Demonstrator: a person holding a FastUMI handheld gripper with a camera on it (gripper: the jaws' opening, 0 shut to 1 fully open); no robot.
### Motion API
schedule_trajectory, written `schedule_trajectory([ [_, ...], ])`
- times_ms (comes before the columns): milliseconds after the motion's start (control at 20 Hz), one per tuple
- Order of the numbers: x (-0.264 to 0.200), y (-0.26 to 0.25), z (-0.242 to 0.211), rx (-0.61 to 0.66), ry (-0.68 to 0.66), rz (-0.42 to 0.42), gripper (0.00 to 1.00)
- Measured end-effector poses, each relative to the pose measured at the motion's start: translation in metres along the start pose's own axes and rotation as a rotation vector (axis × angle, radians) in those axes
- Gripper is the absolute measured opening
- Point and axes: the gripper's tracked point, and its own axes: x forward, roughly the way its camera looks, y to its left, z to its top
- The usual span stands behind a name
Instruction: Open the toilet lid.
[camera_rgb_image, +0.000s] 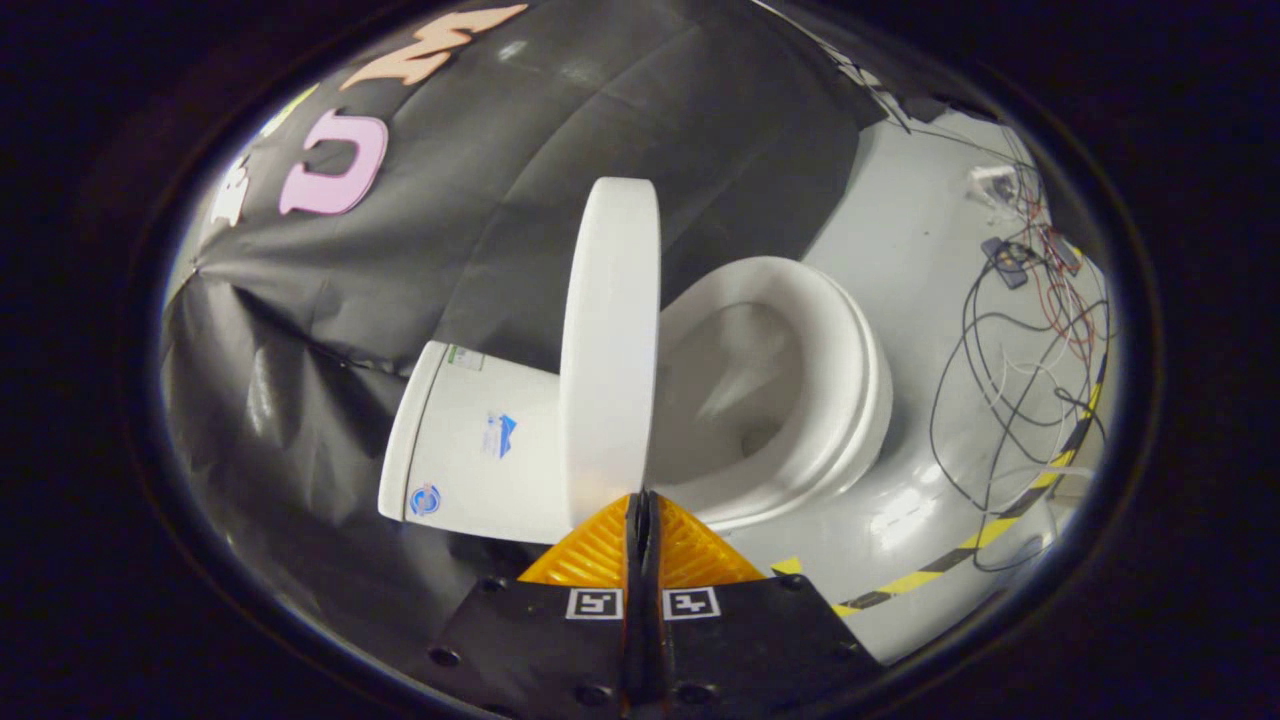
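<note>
1. Grey booth floor (900, 250) and a wall of black cloth (330, 300) frame the toilet, which the view shows rolled on its side.
2. My gripper (641, 497) has its two fingers pressed together, only a thin seam between them and nothing held.
3. Just ahead of my fingertips stands the toilet lid (610, 350), raised edge-on and fully lifted off the seat; whether my tips touch its near edge I cannot tell.
4. Right of the lid lies the white seat (850, 370), ringing the open bowl (745, 390).
5. Left of the lid sits the tank (470, 450), backed against the cloth, with small stickers on its face.
6. Farther right, well apart from the toilet, a tangle of black, white and red cables (1010, 370) sprawls over the floor, with small electronic boxes (1005, 262) at its far end.
7. A yellow-and-black striped tape line (960, 548) crosses the floor near my fingers, running right under the cables.
</note>
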Motion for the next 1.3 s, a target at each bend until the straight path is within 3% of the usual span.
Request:
schedule_trajectory([
  [500, -0.005, 0.038, 0.005, -0.05, -0.024, 0.046, 0.0],
  [1300, -0.006, 0.085, 0.008, -0.208, -0.1, -0.015, 0.01],
])
